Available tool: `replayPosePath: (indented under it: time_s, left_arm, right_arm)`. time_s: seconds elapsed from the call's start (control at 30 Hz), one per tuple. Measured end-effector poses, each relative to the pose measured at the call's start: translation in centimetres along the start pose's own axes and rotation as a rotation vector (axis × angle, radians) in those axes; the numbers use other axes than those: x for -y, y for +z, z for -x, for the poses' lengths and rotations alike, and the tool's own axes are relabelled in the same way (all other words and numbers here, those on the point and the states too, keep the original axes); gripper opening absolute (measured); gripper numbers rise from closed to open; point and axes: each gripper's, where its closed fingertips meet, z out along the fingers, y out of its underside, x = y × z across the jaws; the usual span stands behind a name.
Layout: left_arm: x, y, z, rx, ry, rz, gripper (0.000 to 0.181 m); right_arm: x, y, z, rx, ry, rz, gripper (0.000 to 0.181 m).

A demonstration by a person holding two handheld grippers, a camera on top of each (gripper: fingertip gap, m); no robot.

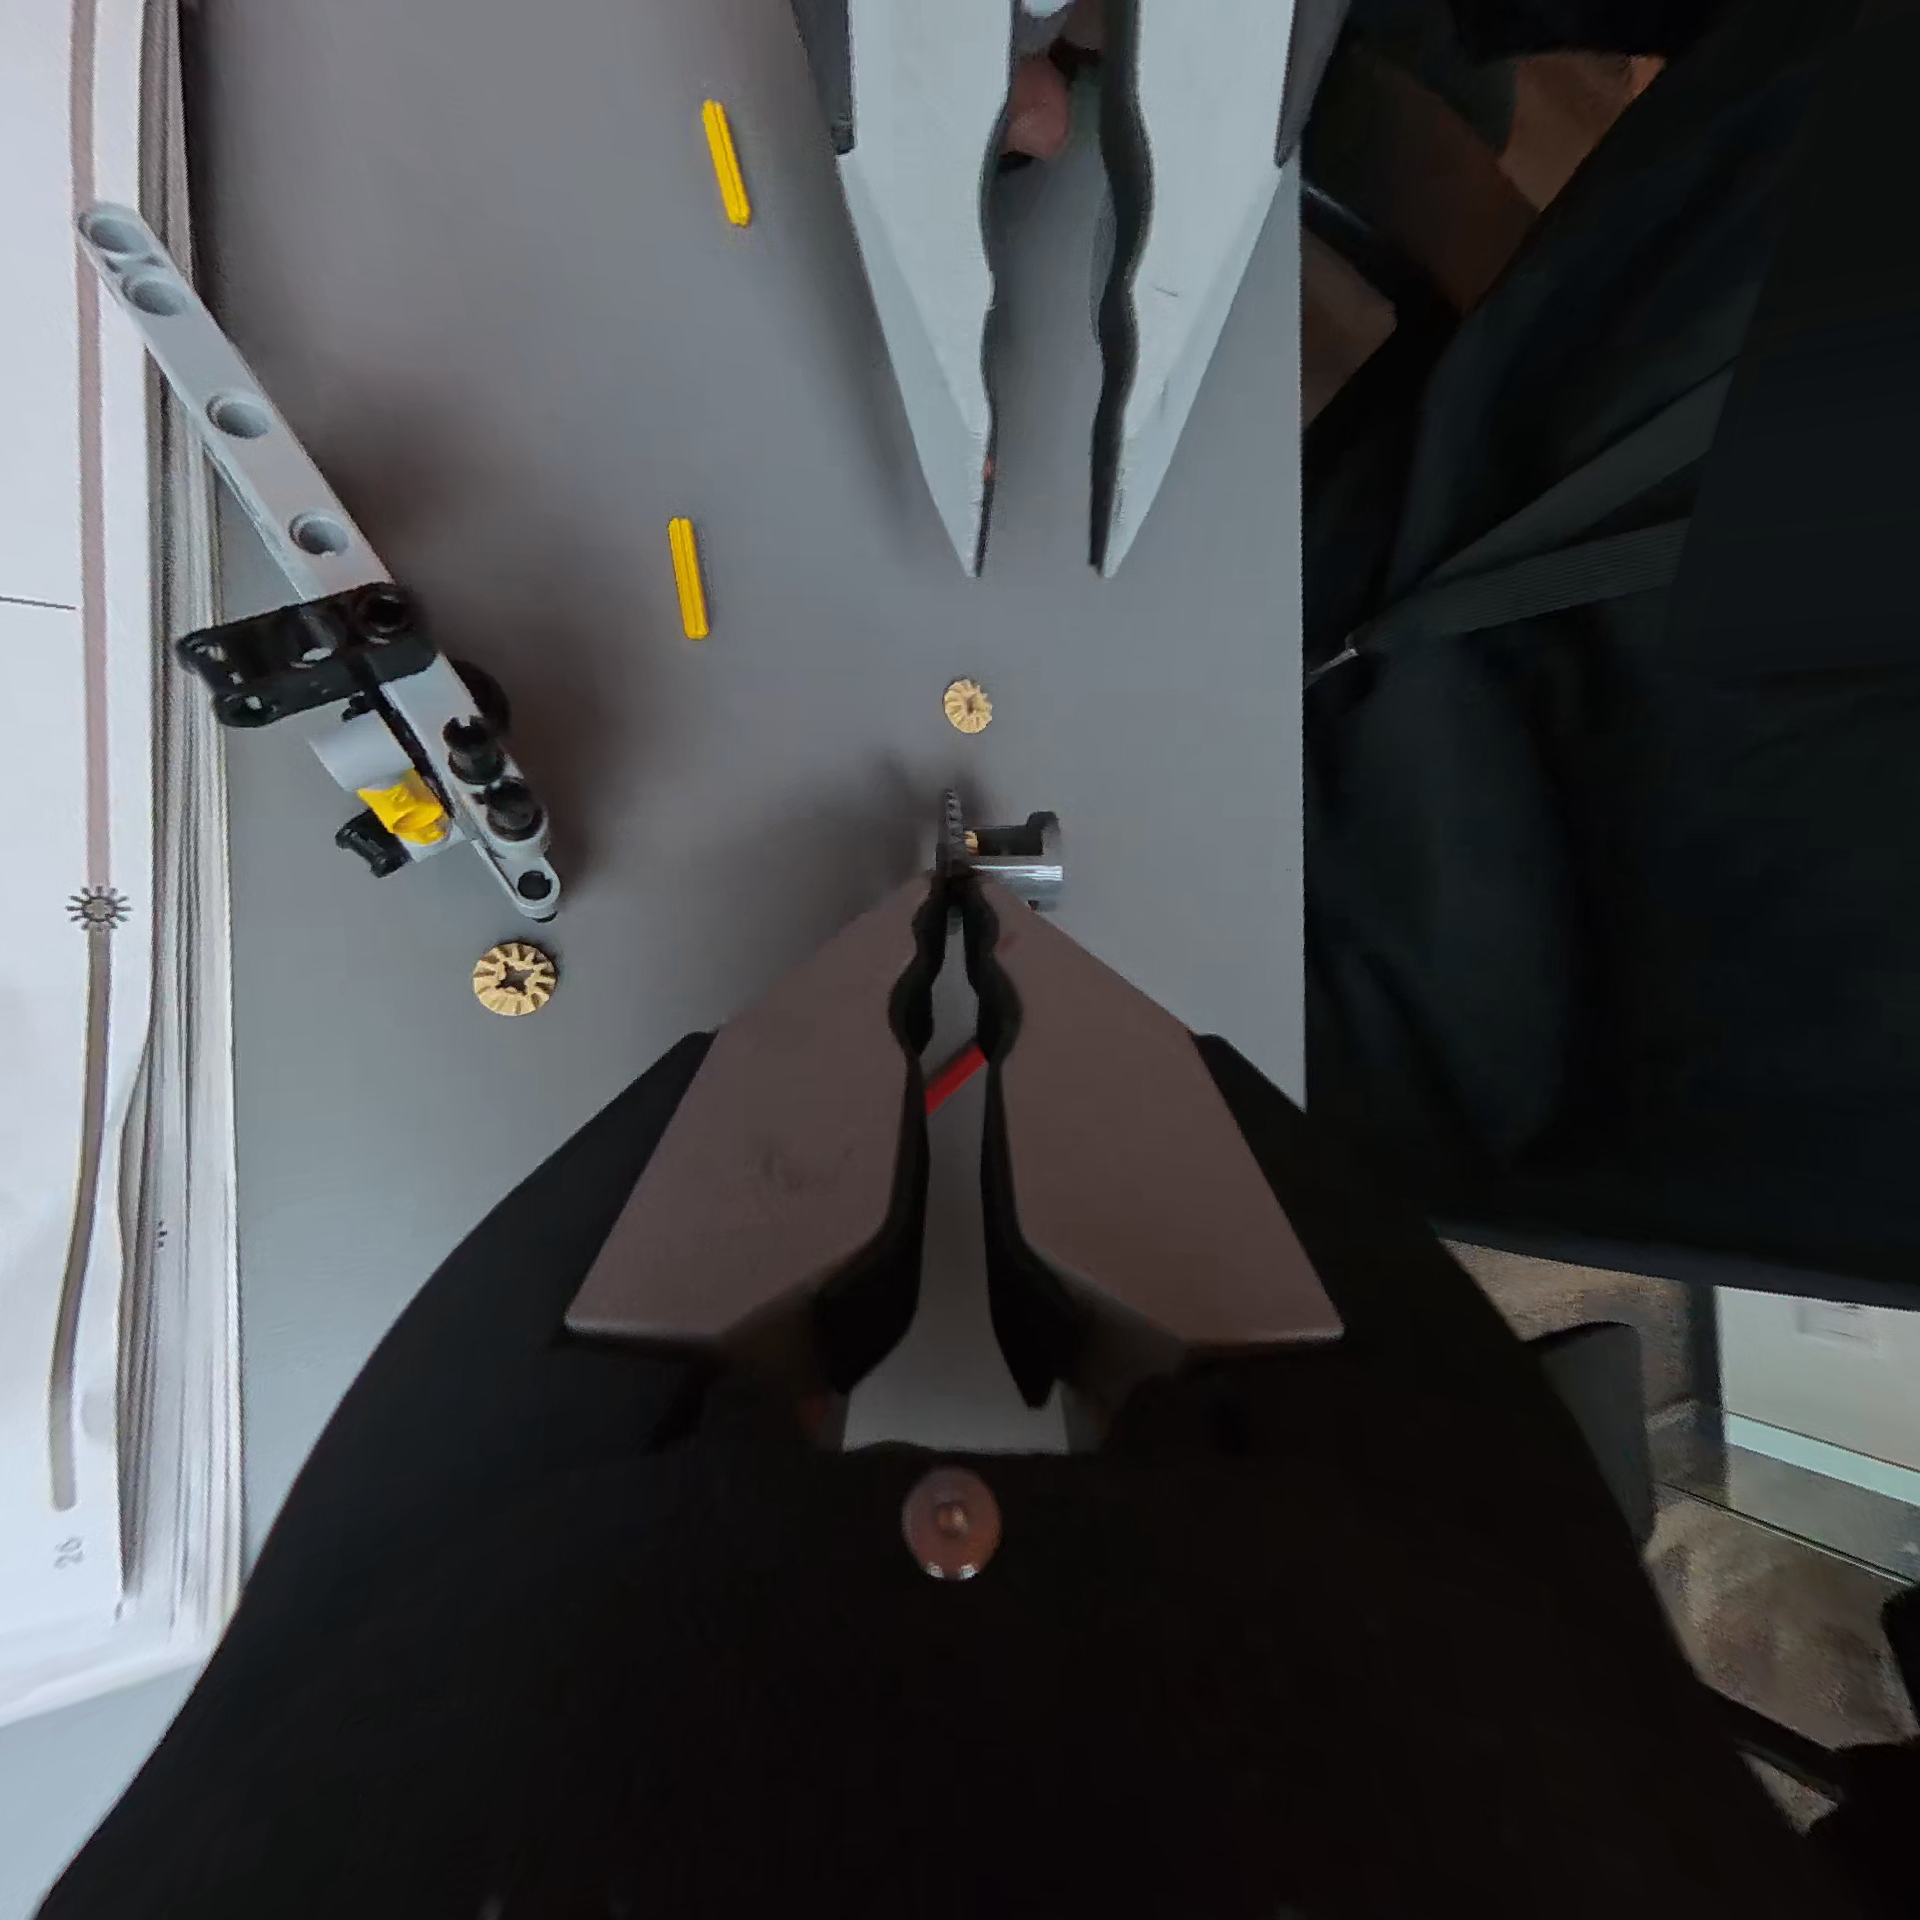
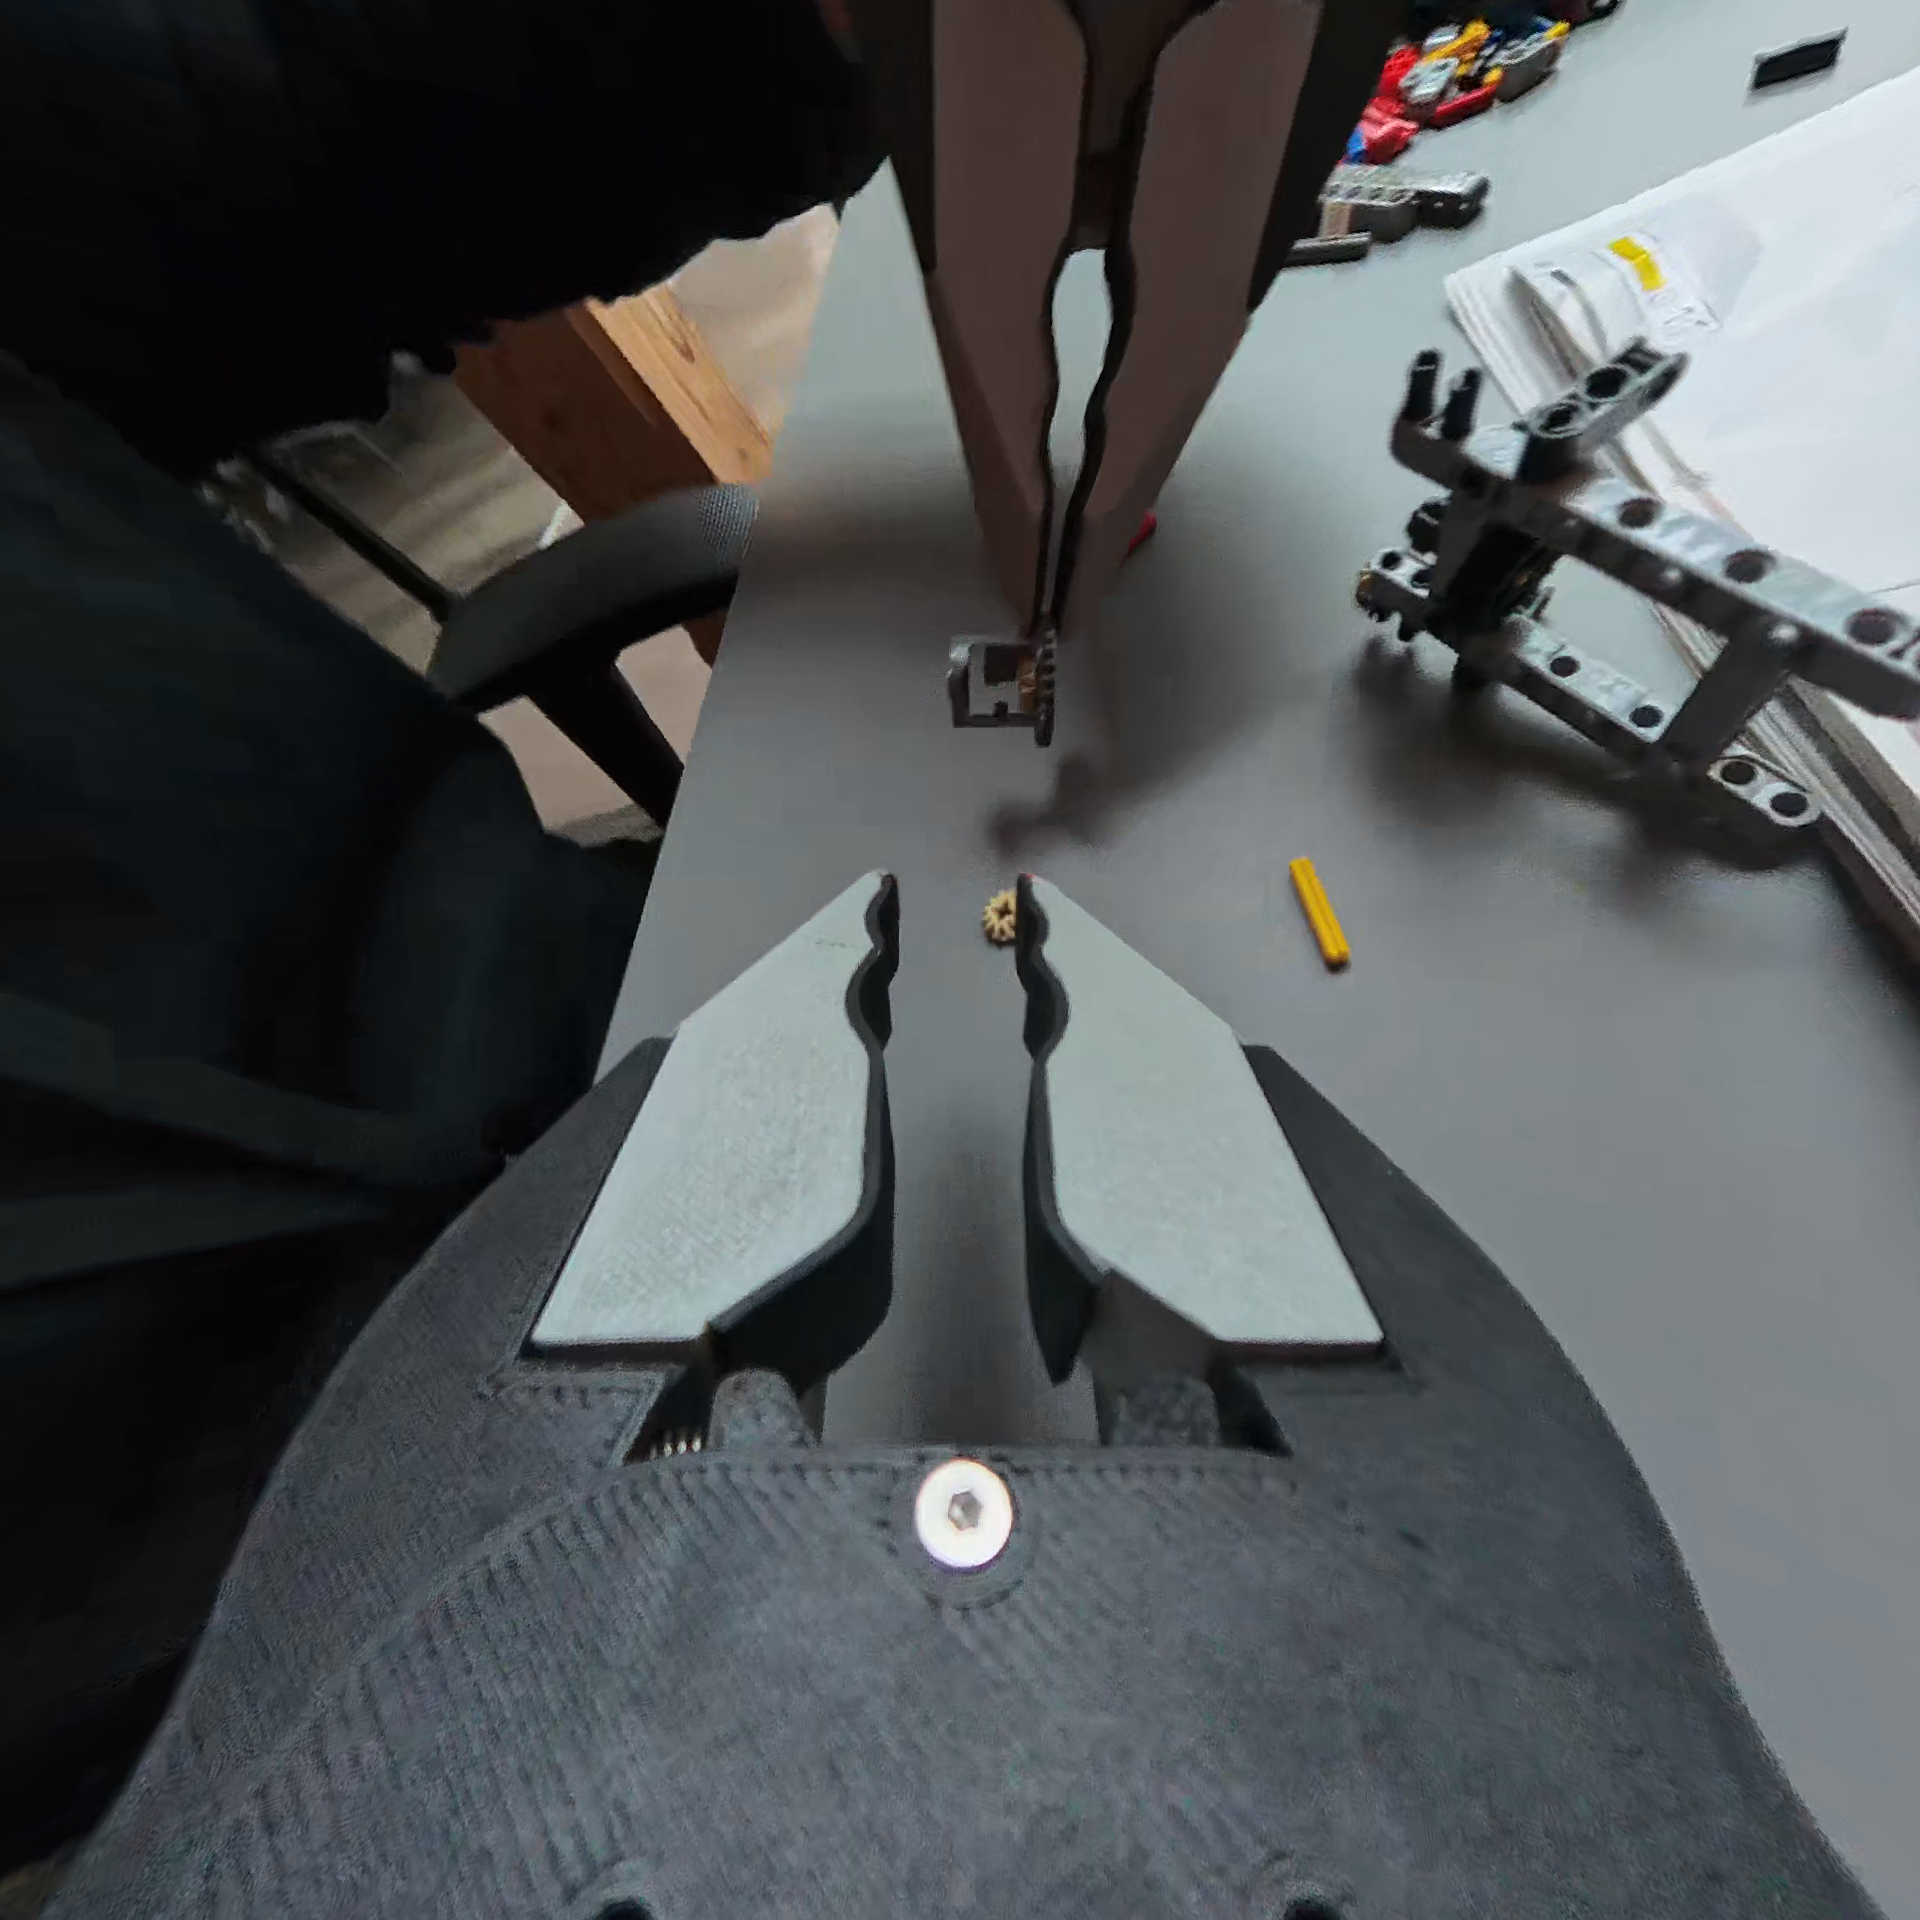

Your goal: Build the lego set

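Left gripper, brown-fingered, pinched shut on a small gear piece: a black toothed wheel joined to a grey block, held just above the grey table near its edge. Red rod glimpsed through the gap between those fingers. Right gripper, grey-fingered, held narrowly parted and gripping nothing, tips low over the table with a small tan gear just beside the inner edge of one tip. Second tan gear lay flat near the half-built grey and black frame, itself resting against the open instruction booklet. Two yellow rods lay apart on the table, well separated. Pile of loose coloured parts sat far back. Printing on the booklet seen, too small and blurred to make out; no brand marks spotted.
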Motion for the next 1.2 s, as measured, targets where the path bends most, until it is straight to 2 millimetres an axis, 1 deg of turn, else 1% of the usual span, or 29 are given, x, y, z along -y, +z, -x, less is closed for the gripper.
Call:
replayPosePath:
  time_s: [0.03, 0.13, 0.23, 0.3, 0.47, 0.63, 0.77, 1.0, 1.2]
  left_arm:
    - [0.0, 0.0, 0.1, 0.016, 0.013, 0.004, 0.000]
    - [0.1, 0.2, 0.1, 0.044, 0.049, 0.006, 0.000]
    - [-0.2, 0.6, 0.5, 0.100, 0.080, 0.027, 0.000]
    - [-0.6, 0.8, 0.6, 0.125, 0.087, 0.043, 0.000]
    - [-0.5, 0.7, 0.3, 0.199, 0.121, 0.040, 0.000]
    - [-0.6, 0.7, -0.2, 0.218, 0.118, 0.046, 0.000]
    - [-0.3, 0.6, -0.4, 0.235, 0.120, 0.046, 0.000]
    - [0.0, 0.7, -1.2, 0.263, 0.192, 0.079, 0.000]
    - [-0.2, 0.7, -0.9, 0.289, 0.238, 0.100, 0.000]
  right_arm:
    - [-0.3, -0.1, 0.2, -0.012, -0.038, 0.017, 0.018]
    - [-1.1, 0.3, -0.1, -0.072, -0.131, 0.084, 0.017]
    - [-1.8, 1.0, -0.1, -0.089, -0.169, 0.140, 0.019]
    - [-1.9, 1.1, -0.2, -0.097, -0.168, 0.148, 0.019]
    - [-1.6, 0.9, -0.2, -0.085, -0.127, 0.123, 0.021]
    - [-1.9, 1.2, -0.3, -0.099, -0.131, 0.148, 0.020]
    - [-2.1, 1.4, 0.2, -0.087, -0.136, 0.157, 0.020]
    - [-2.1, 1.4, 0.9, -0.066, -0.150, 0.152, 0.020]
    - [-2.3, 0.7, -0.1, -0.114, -0.204, 0.164, 0.021]
